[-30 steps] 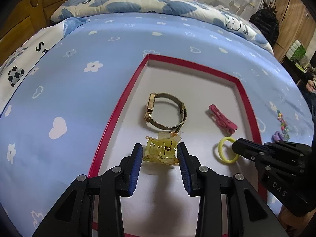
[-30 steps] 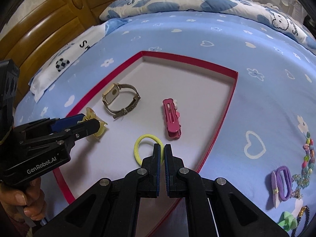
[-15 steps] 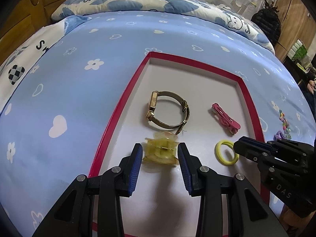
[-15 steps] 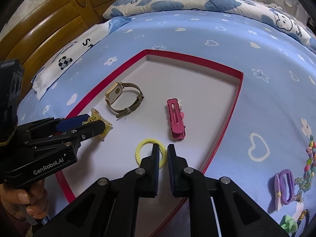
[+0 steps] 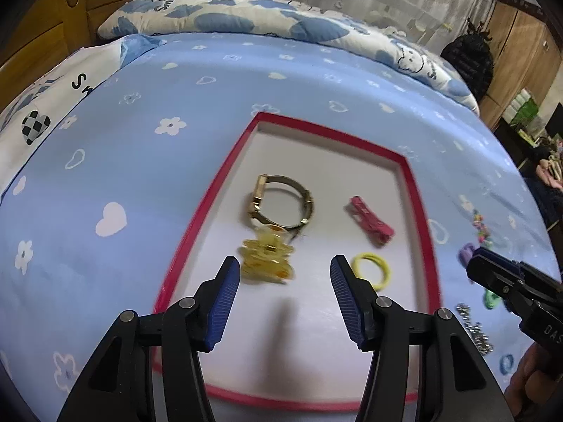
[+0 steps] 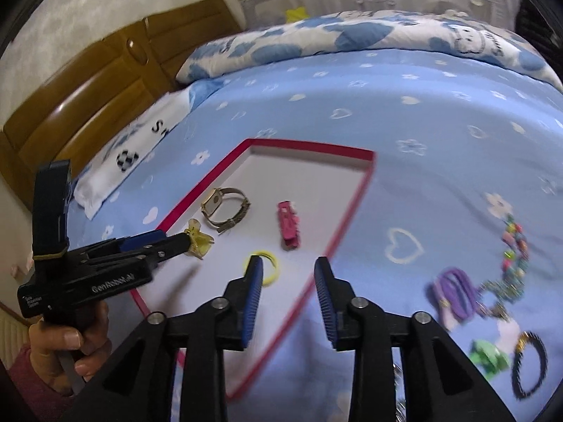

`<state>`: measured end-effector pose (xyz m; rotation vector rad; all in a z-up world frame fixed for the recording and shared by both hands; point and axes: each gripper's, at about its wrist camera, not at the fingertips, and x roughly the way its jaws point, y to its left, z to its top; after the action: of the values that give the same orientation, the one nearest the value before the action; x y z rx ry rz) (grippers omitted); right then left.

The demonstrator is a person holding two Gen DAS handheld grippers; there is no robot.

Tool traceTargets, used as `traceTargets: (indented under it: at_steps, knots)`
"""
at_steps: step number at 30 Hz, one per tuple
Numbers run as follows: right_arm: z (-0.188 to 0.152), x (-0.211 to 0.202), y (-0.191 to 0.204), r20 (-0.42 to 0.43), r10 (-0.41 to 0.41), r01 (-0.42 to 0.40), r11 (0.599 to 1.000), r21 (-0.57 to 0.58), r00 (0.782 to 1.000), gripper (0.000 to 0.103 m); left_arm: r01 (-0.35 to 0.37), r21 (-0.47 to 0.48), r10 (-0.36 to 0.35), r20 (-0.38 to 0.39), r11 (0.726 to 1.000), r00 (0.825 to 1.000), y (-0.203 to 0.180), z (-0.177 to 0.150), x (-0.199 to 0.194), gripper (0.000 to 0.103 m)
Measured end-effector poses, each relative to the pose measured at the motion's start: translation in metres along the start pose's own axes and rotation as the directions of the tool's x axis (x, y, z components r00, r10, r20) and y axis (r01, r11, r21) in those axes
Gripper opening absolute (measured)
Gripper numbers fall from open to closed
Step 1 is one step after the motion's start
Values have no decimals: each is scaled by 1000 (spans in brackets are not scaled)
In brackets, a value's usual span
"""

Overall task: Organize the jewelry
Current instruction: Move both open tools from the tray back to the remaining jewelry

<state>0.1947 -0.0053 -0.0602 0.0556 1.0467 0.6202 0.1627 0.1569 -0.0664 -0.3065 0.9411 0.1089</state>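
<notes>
Blue bedspread, red-rimmed tray, left claw opening behind yellow hair clip, right claw opening, empty.

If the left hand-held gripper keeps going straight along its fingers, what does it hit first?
Most likely the yellow claw clip, lying in the red-rimmed tray just ahead of the left hand-held gripper, whose jaws are opening with nothing between them. Depth is unclear; it might meet the tray floor first.
</notes>
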Motion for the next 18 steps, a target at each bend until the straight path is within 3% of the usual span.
traceTargets:
  at_steps: [4,9,18]
  knots:
    - [-9,-26,-21,35,-21,19,998,58,999,39,37,-8,-37,34,999,999,-8,-9,-22,64]
    - [-20,-64,-48,86,-68,57,991,120,994,44,86,-4,-85,58,996,995,-21,-18,-44,68]
    - [-49,-110,-87,130,-150,120,970,214,980,46,148,52,-150,38,988,988,-50,-28,-57,70]
